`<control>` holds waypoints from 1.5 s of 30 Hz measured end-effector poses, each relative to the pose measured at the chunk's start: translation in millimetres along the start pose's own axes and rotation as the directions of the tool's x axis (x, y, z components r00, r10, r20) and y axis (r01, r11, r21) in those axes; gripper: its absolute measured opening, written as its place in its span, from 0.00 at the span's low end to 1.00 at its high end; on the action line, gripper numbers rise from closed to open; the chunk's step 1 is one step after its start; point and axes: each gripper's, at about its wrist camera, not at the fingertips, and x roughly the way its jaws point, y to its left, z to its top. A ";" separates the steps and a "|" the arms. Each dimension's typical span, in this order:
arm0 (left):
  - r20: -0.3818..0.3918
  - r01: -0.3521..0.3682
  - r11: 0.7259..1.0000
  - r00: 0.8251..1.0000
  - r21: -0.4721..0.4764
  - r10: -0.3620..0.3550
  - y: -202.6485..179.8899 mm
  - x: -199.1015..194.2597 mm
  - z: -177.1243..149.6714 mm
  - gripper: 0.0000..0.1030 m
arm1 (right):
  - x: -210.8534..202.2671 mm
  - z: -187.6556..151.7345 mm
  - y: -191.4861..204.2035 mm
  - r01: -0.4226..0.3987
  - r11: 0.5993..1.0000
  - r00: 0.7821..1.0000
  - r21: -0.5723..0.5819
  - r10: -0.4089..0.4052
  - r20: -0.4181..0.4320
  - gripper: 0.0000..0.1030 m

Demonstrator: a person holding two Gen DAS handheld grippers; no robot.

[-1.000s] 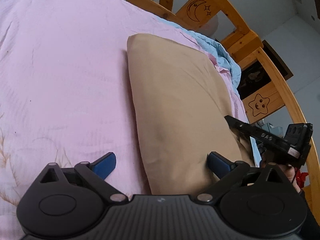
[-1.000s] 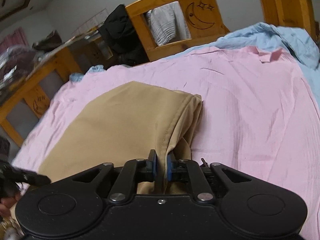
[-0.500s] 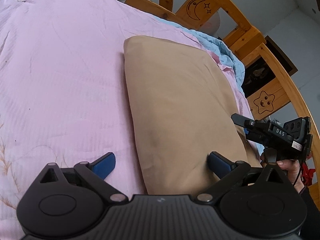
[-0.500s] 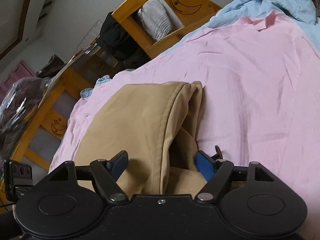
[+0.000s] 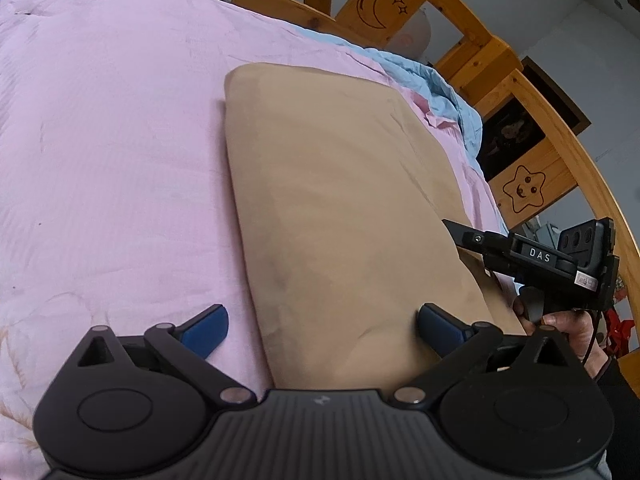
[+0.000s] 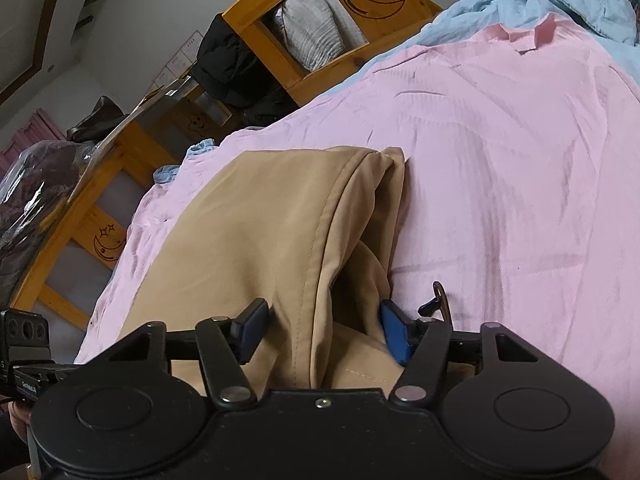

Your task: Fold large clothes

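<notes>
One folded tan cloth garment [image 5: 340,208] lies flat on one pink quilted bedcover [image 5: 112,160], inside one orange wooden bed frame [image 5: 520,92]. Two grippers present. Left gripper [image 5: 324,326]: fingers wide apart, straddling the garment's near left edge, pads off the cloth, as before. Right gripper [image 6: 324,330]: a second ago clamped on the garment's seamed edge; now released, jaws closing, the fold between the fingers, not pinched.
</notes>
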 end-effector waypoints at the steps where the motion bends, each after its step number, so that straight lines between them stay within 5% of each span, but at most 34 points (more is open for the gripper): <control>1: 0.002 -0.004 1.000 1.000 0.001 0.004 -1.7 0.5 0.9 0.96 | -0.1 -0.1 0.6 0.001 1.000 1.000 -0.003 -0.001 0.000 0.56; 3: 0.005 0.006 1.000 1.000 0.003 -0.006 -5.0 -0.3 3.3 0.82 | -1.2 -0.9 0.9 -0.005 1.000 1.000 -0.002 0.005 0.003 0.40; 6: 0.002 -0.026 1.000 1.000 0.015 0.026 -14.7 -0.9 6.6 0.77 | -4.6 -0.8 1.1 -0.034 0.999 0.999 0.021 0.034 0.015 0.22; 12: 0.022 -0.107 0.994 0.994 0.024 0.106 -30.9 -9.3 7.2 0.62 | -16.6 -2.1 20.1 -0.019 1.000 0.998 -0.003 0.019 0.057 0.09; 24: 0.053 -0.136 0.991 0.990 0.020 0.134 -18.8 -71.1 51.7 0.55 | -34.4 17.9 93.3 -0.063 0.998 0.983 -0.009 0.064 0.173 0.07; 35: 0.144 -0.320 0.947 0.938 0.003 0.316 65.5 -107.5 158.3 0.59 | 96.2 104.3 180.5 -0.094 0.993 0.974 -0.069 0.106 0.202 0.07; 40: 0.086 -0.381 0.924 0.920 -0.034 0.383 105.2 -66.6 176.5 0.60 | 163.8 123.2 190.9 0.001 0.991 0.988 -0.132 0.019 0.151 0.07; 42: 0.091 -0.408 0.911 0.907 -0.056 0.412 115.1 -53.5 176.0 0.69 | 182.6 126.6 190.1 0.048 0.983 0.991 -0.177 -0.025 0.134 0.07; 45: 0.123 -0.373 0.925 0.917 -0.072 0.379 120.4 -50.5 171.6 0.75 | 197.3 129.6 183.3 0.087 0.973 0.992 -0.214 -0.063 0.113 0.10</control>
